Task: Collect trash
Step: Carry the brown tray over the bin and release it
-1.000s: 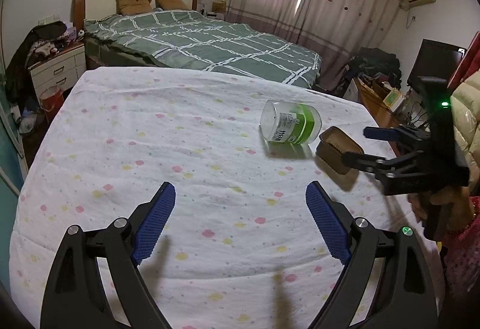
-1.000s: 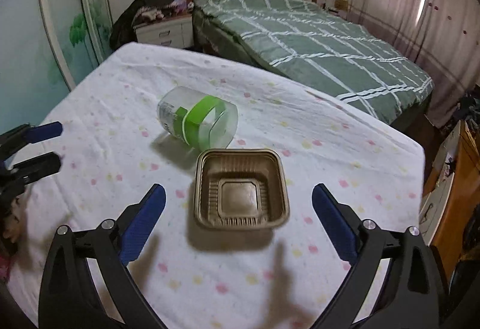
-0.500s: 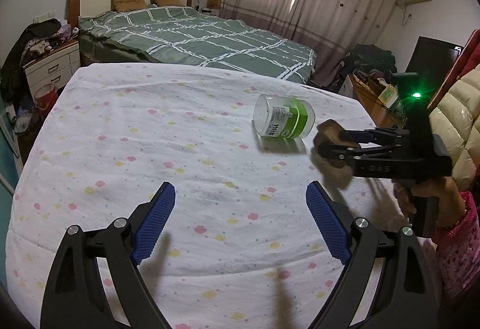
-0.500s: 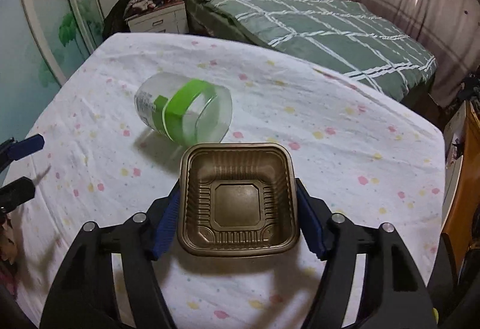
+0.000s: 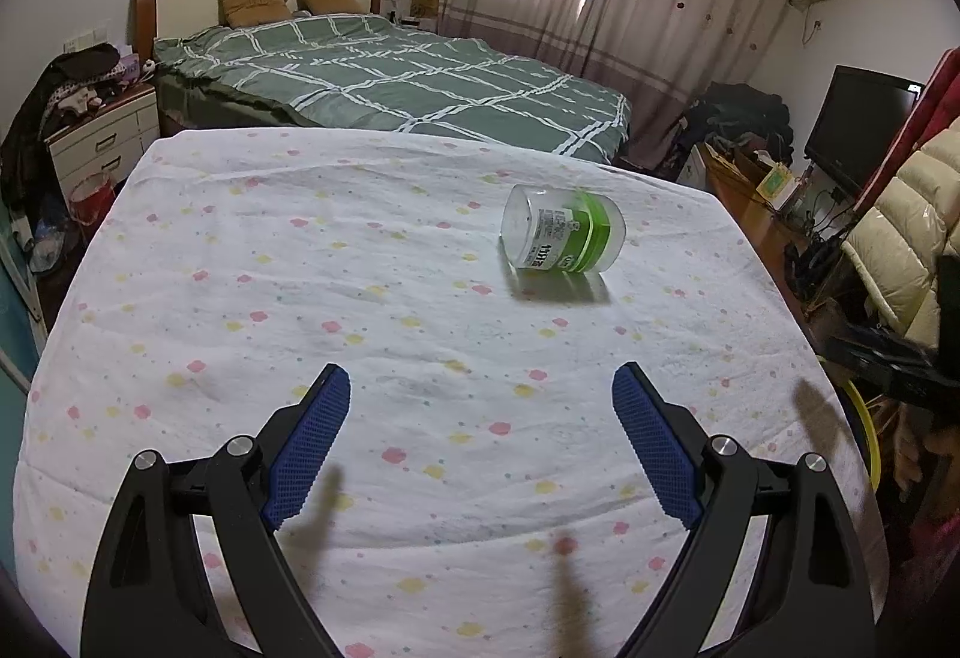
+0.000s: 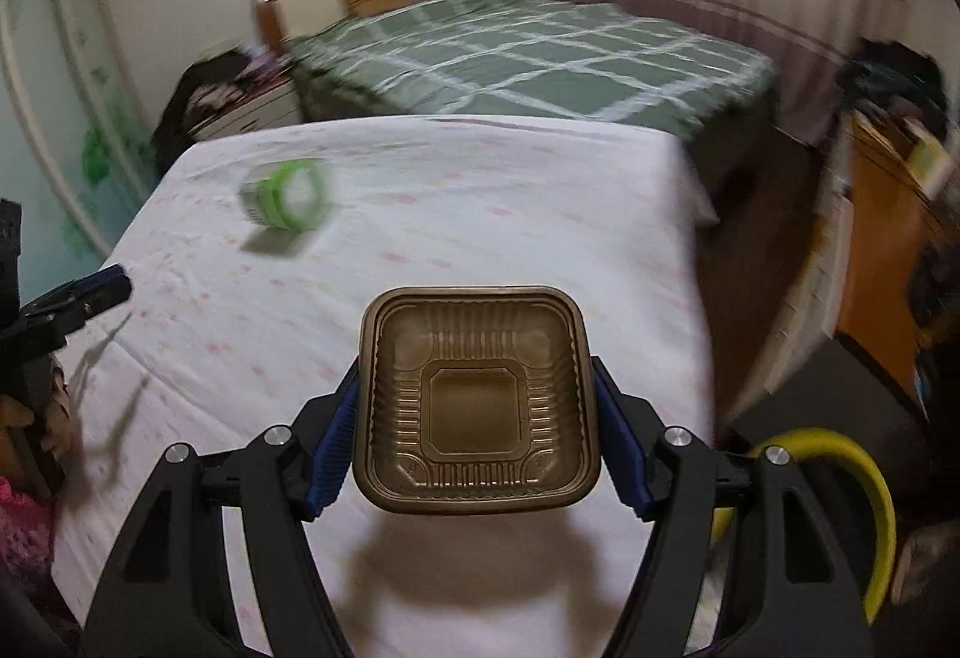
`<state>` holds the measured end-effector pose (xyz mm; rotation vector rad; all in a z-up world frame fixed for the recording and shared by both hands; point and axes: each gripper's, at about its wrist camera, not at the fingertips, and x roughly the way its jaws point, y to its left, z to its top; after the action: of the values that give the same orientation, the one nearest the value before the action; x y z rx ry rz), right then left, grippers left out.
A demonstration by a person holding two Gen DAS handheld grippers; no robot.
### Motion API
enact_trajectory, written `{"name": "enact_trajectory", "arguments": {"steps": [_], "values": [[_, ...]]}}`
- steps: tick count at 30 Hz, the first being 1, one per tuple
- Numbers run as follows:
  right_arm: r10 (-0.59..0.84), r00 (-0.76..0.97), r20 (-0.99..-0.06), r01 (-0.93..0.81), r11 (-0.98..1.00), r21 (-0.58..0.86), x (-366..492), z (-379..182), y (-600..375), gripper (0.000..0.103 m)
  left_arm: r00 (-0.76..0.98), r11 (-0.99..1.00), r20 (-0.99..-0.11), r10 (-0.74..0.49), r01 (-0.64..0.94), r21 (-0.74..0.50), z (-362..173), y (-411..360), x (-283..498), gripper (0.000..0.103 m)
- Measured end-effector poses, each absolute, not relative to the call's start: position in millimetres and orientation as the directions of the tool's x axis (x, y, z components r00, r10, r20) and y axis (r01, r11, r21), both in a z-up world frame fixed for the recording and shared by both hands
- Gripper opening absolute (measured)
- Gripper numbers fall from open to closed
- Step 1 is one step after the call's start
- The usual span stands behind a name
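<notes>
Right hand-held gripper [image 6: 474, 418] clamped on brown tray [image 6: 477, 400], yellow bin rim [image 6: 864, 478] just right and below; left hand-held gripper [image 5: 480, 418] apart, empty, jar [image 5: 564, 238] ahead-right on tabletop [image 5: 300, 268], lying on side

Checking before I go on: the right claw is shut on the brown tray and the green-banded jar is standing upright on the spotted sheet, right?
Not quite. The green-banded jar lies on its side on the spotted sheet, not upright; the left wrist view shows it plainly. The rest holds: the right claw is shut on the brown tray, seen in the right wrist view.
</notes>
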<state>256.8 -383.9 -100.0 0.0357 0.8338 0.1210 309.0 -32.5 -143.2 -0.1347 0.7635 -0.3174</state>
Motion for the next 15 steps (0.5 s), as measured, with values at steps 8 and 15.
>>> {"name": "enact_trajectory", "arguments": {"steps": [8,15], "values": [[-0.074,0.642,-0.763,0.233,0.967,0.102,192.9,-129.4,-487.0,0.067,0.675,0.943,-0.659,-0.332,0.245,-0.224,-143.2,-40.2,305.0,0.088],[-0.157,0.594,-0.789,0.364,0.927,0.090,171.5,-154.2,-535.5,0.074,0.650,0.945,-0.686,-0.327,0.238,-0.225,-138.0,-54.9,309.1,0.089]]}}
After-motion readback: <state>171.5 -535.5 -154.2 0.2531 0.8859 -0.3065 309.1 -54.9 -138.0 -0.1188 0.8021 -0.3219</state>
